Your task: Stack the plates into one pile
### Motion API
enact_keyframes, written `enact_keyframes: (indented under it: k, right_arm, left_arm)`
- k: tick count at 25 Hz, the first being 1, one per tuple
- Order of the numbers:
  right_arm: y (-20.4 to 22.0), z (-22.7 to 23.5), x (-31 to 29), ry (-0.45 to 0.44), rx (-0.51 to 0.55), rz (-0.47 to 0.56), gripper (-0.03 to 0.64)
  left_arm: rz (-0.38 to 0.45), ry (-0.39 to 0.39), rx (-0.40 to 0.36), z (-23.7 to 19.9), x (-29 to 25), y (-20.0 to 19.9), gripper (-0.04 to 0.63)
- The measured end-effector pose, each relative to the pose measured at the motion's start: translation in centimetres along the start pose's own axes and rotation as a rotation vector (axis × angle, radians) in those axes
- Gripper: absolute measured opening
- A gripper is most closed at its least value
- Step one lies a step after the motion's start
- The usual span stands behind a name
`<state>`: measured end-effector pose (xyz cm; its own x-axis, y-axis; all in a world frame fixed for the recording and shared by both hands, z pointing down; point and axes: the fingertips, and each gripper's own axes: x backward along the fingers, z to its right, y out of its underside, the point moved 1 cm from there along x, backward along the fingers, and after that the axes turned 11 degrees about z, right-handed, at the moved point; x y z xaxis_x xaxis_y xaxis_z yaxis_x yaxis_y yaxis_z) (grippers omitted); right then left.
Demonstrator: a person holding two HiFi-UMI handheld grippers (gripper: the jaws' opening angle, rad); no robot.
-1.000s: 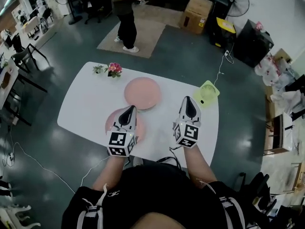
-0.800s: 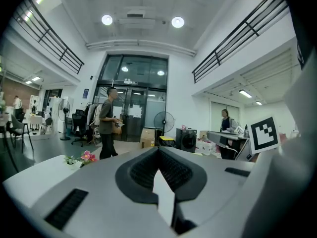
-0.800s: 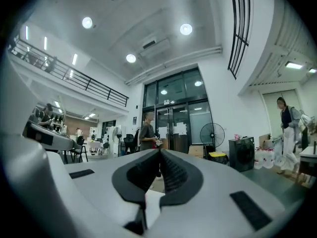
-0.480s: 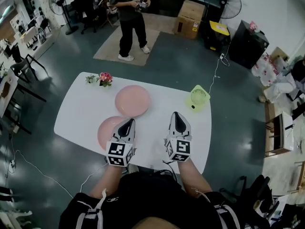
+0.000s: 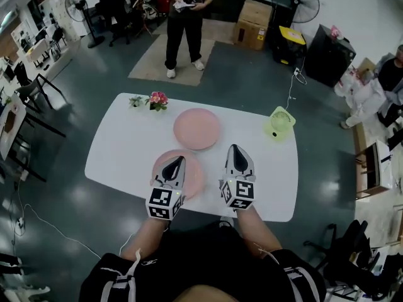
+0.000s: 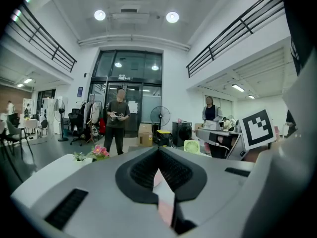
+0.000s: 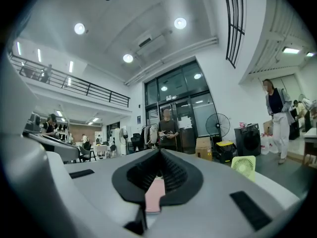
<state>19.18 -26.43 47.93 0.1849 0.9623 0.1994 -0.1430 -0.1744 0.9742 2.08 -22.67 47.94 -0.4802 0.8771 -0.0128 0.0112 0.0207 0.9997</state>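
The right tool [image 5: 234, 148] has drawn in beside the near plate [image 5: 194, 175], closer to the left tool [image 5: 179, 159].

Big open lab/office hall: glossy grey floor [image 5: 75, 219], high ceiling with mezzanine railing [image 6: 44, 43], glass entrance doors [image 6: 131, 83] on the far side. White table [image 5: 126, 150] in the centre, desks and chairs [image 5: 28, 83] far left, pedestal fan [image 5: 301, 2] and cardboard box [image 5: 255, 22] far right, person [image 5: 184, 24] standing by a rug [image 5: 154, 58].

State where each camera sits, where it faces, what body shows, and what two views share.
Head view: on the head, steeply down at the table; both forearms, left gripper, right gripper.
Left gripper view: on that gripper, level along its closed jaws.
Right gripper view: likewise, its own closed jaws.
Shared: both gripper views see the green fan and standing person.
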Motion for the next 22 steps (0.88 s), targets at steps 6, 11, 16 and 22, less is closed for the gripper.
enact_keyframes:
  k: [6, 11, 16, 22]
  right_arm:
    - [0.9, -14.2, 0.8, 0.086, 0.01, 0.025, 0.017]
    - [1.0, -20.6, 1.9, 0.13, 0.005, -0.003, 0.017]
    - [2.3, -21.7, 3.0, 0.154, 0.001, -0.059, 0.029]
    - [3.8, -20.5, 3.1, 0.185, -0.024, -0.116, 0.204]
  left_arm:
    - [0.029, 0.022, 0.036, -13.6, 9.5, -0.9, 0.012]
    - [0.0, 0.038, 0.068, -19.3, 13.6, -1.2, 0.012]
    - [-0.001, 0.085, 0.074, -19.5, 13.9, -1.8, 0.014]
    - [0.084, 0.15, 0.022, -17.9, 14.1, -4.9, 0.012]
